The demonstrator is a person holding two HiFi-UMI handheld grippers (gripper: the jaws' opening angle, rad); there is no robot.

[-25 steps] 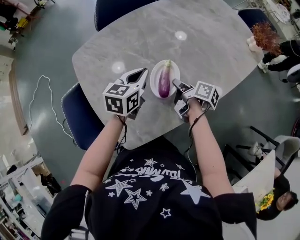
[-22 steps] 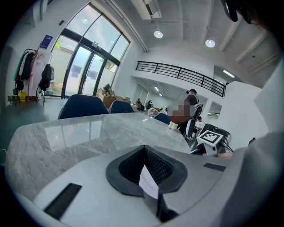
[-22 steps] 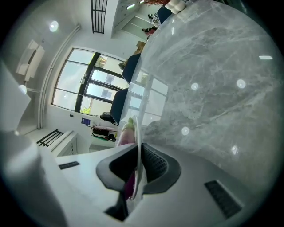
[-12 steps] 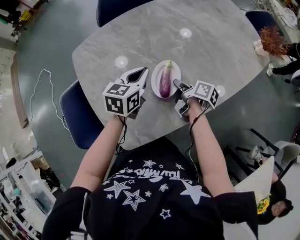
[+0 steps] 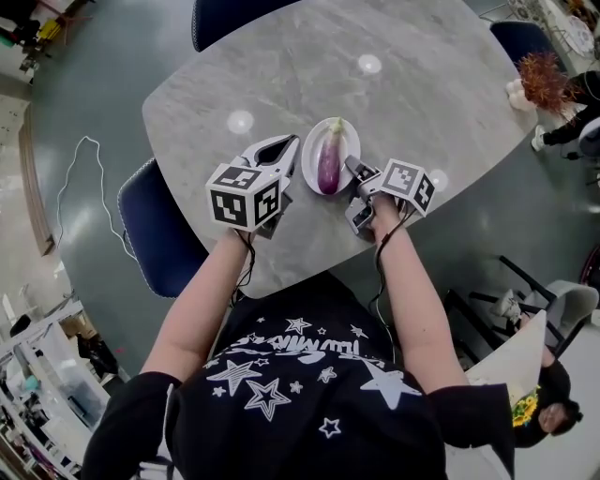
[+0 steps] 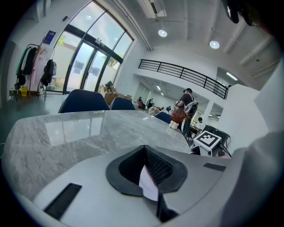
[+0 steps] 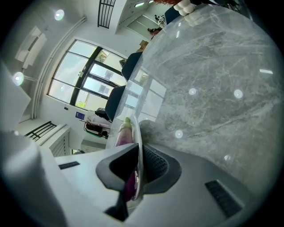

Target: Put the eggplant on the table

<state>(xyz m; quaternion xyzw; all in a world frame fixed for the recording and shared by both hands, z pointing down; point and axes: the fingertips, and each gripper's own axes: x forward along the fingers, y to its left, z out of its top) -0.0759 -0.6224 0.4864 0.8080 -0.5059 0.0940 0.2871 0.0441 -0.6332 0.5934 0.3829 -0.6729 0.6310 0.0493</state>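
A purple eggplant (image 5: 328, 161) with a green cap lies on a small white plate (image 5: 349, 141) near the front of the grey marble table (image 5: 422, 103). My right gripper (image 5: 351, 167) is at the plate's right rim. In the right gripper view the plate (image 7: 139, 133) stands edge-on between the jaws, which are shut on its rim, and the eggplant (image 7: 124, 134) shows just behind. My left gripper (image 5: 287, 142) rests just left of the plate, apart from it, jaws shut with nothing held. In the left gripper view, the left gripper (image 6: 148, 179) faces across the bare tabletop.
Blue chairs stand at the table's left (image 5: 155, 234), far side (image 5: 234, 19) and far right (image 5: 520, 37). A reddish bushy thing (image 5: 539, 80) sits at the table's right edge. A cable (image 5: 84, 178) lies on the floor. Another person (image 5: 553, 403) sits at lower right.
Hardly anything differs: the head view has shifted a little, and both grippers keep their places beside the plate.
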